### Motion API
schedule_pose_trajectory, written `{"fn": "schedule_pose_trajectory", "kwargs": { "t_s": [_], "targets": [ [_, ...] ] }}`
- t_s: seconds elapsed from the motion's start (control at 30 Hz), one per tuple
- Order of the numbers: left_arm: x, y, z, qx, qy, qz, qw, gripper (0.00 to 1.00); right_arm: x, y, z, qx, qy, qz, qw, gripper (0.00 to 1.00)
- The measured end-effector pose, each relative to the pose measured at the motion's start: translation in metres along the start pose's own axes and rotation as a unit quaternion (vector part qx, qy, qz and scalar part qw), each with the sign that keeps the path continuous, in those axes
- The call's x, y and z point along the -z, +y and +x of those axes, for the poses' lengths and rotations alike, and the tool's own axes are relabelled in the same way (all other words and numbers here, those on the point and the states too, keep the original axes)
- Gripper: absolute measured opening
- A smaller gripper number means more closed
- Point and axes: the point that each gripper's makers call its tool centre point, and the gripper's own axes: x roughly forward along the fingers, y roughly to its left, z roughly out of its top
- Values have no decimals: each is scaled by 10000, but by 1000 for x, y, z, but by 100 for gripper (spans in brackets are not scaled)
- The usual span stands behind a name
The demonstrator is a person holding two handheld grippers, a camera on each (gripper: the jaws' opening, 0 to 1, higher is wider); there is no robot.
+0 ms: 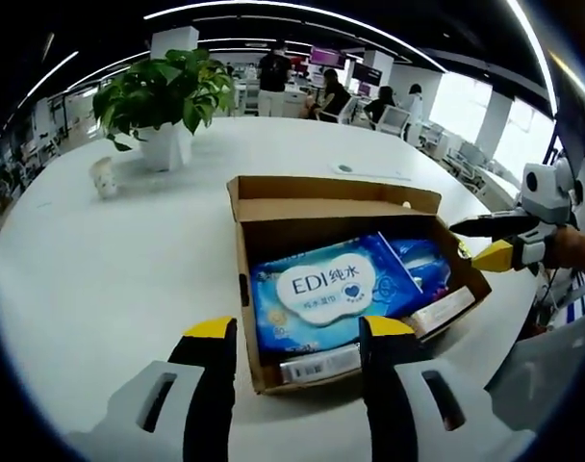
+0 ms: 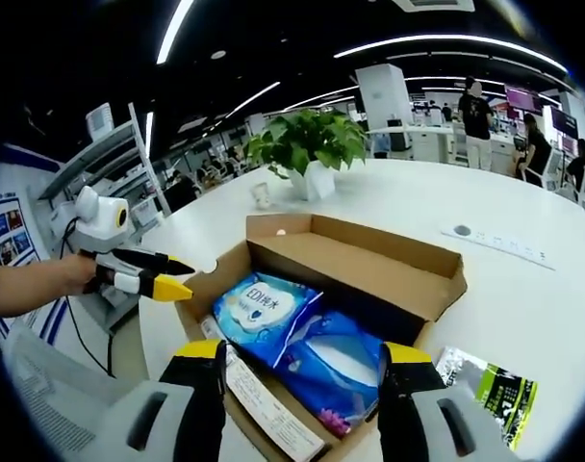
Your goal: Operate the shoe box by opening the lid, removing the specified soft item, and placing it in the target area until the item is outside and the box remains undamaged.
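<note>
Brown cardboard shoe box [image 1: 273,207] open on white round table [image 1: 100,289], lid flap back. Blue soft wipes pack [image 1: 321,294] inside, uncovered. Left gripper [image 1: 297,332] spread at near edge. Right gripper [image 2: 300,361] spread at opposite edge.

Open-plan office, long ceiling light strips [image 1: 273,8], bright windows [image 1: 512,135], white pillars [image 2: 384,96] — people at distant desks [image 1: 302,96]

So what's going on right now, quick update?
Both tools open, left tool, right tool. Box lid open. Blue wipes pack inside, untouched. Nothing blocking.
</note>
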Motion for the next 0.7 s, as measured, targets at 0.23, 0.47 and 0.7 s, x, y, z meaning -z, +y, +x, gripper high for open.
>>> {"fn": "schedule_pose_trajectory", "kwargs": {
  "t_s": [0.23, 0.47, 0.7],
  "targets": [
    [13, 9, -1, -112, 155, -191, 9996, 40, -1, 3, 9, -31, 12, 15, 10000, 57],
    [19, 13, 1, -150, 235, -352, 9990, 26, -5, 4, 17, -49, -4, 2, 10000, 53],
    [23, 21, 2, -265, 275, -503, 9980, 17, -3, 9, 27, -89, 107, 55, 9999, 49]
  ]
}}
